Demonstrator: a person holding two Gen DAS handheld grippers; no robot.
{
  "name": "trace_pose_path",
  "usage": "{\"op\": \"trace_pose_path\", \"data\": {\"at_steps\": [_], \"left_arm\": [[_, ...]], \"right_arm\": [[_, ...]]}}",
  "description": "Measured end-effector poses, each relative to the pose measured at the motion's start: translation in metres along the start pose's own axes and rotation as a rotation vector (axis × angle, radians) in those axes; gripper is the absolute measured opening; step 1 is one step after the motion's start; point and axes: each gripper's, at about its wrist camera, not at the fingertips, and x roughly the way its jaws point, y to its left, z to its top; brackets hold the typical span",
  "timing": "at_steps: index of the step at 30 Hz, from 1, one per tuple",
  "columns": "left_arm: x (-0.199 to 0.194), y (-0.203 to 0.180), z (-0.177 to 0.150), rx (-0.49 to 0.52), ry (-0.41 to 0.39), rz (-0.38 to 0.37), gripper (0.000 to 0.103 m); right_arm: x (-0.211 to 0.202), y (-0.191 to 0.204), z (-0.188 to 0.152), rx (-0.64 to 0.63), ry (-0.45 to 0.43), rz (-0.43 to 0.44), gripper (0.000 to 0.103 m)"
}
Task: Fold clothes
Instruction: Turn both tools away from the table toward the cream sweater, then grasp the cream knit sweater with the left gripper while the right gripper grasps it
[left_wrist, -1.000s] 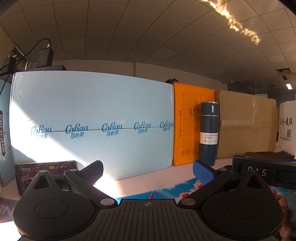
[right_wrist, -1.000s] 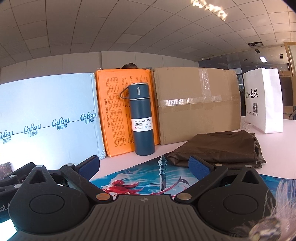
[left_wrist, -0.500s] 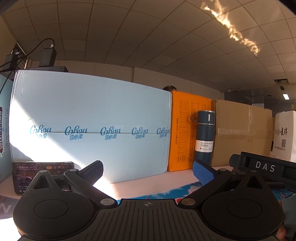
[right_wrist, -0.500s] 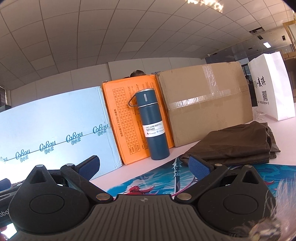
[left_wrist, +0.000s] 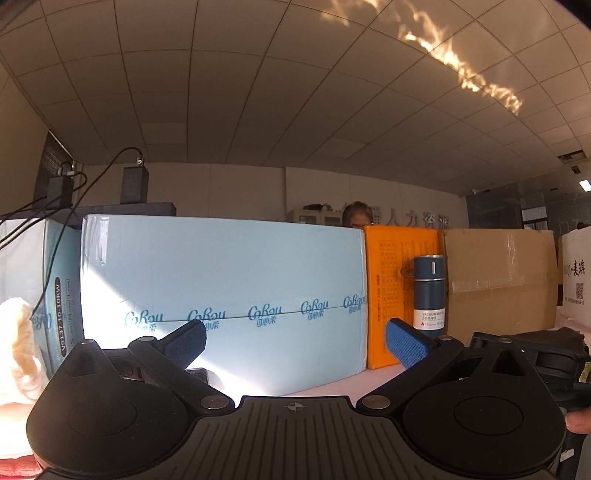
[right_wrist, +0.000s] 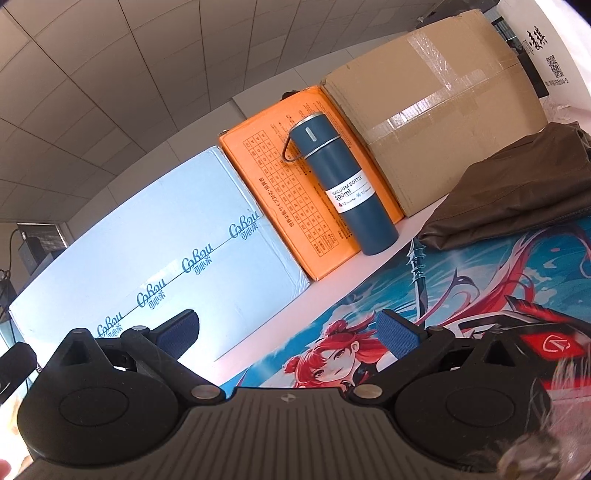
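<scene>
The brown garment (right_wrist: 517, 195) lies in a flat, layered stack at the far right of the printed mat (right_wrist: 461, 280), in front of the cardboard box (right_wrist: 443, 110) and well apart from the flask (right_wrist: 340, 188). It already looks folded, with neat stacked edges on its right side; that fits either a finished fold or a piece waiting to be opened out and redone. The cloth looks like thin woven fabric: light, limp, likely to sag and slide off a single pinch, not fragile. A hold at a corner or along a doubled edge, one gripper at each end, should keep the layers together.

The right gripper (right_wrist: 288, 332) stands wide, with nothing between its blue pads (right_wrist: 399, 336), and hangs tilted over the mat. The left gripper (left_wrist: 295, 339) is wide too, empty, facing the pale blue box (left_wrist: 221, 280); the dark shape at its right edge may be the garment, though this is unclear.
</scene>
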Motion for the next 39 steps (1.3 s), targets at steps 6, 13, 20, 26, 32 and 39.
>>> {"op": "trace_pose_path", "data": {"at_steps": [6, 13, 20, 26, 32, 39], "left_arm": [[-0.026, 0.029, 0.012, -0.076, 0.01, -0.005, 0.103], [-0.059, 0.066, 0.023, -0.101, 0.058, -0.008, 0.103], [-0.093, 0.114, 0.036, -0.074, 0.068, 0.051, 0.103], [-0.129, 0.165, 0.054, -0.08, -0.04, 0.221, 0.103], [-0.161, 0.221, 0.066, -0.202, -0.139, 0.394, 0.103], [-0.2, 0.299, 0.053, -0.488, -0.255, 0.508, 0.103]], "right_arm": [[-0.004, 0.007, -0.004, -0.022, 0.024, 0.089, 0.103], [-0.011, 0.024, -0.012, -0.061, 0.057, 0.113, 0.103], [-0.021, 0.057, -0.027, -0.073, 0.127, 0.151, 0.103], [-0.026, 0.101, -0.042, -0.048, 0.191, 0.27, 0.103], [-0.03, 0.156, -0.056, -0.114, 0.219, 0.421, 0.103], [-0.012, 0.211, -0.072, -0.13, 0.311, 0.548, 0.103]]}}
